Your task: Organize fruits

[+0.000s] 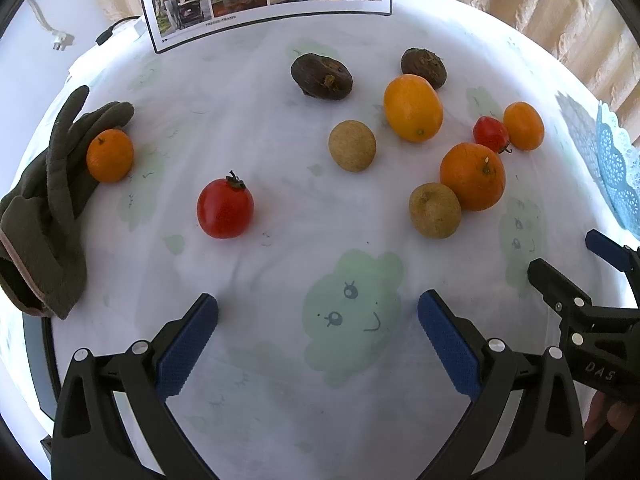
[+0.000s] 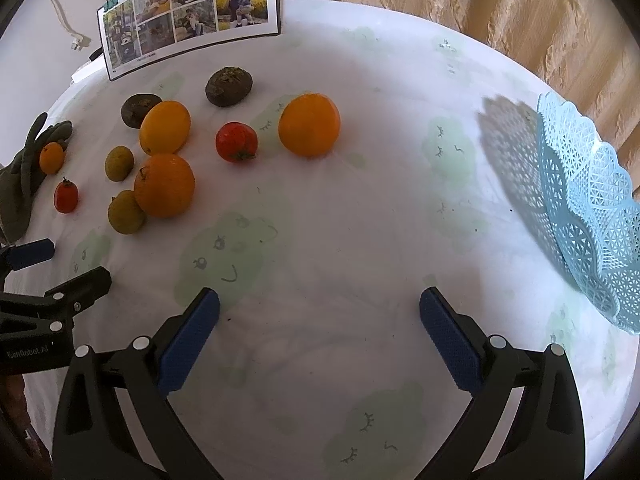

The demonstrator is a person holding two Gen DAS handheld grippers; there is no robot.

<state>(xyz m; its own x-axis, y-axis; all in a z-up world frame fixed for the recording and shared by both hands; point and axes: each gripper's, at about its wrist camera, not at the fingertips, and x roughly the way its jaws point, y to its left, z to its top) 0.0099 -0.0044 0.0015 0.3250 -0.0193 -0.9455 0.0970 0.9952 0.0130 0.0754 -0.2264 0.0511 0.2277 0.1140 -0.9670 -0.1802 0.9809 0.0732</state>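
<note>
Soft, hazy daylight washes the white table pale in both views. The blue basket throws a lacy shadow toward frame left. Fisheye bending curves the edges, with dark vignetted corners.

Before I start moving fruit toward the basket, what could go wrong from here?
1. The round fruits lie loose on the white tablecloth; the big orange touches a tan-brown fruit, so grabbing one may roll the other.
2. The light blue lattice plastic basket sits at the table's right edge and may get nudged off.
3. The small orange rests against the olive-green glove, which may snag the left hand-held gripper.
</note>
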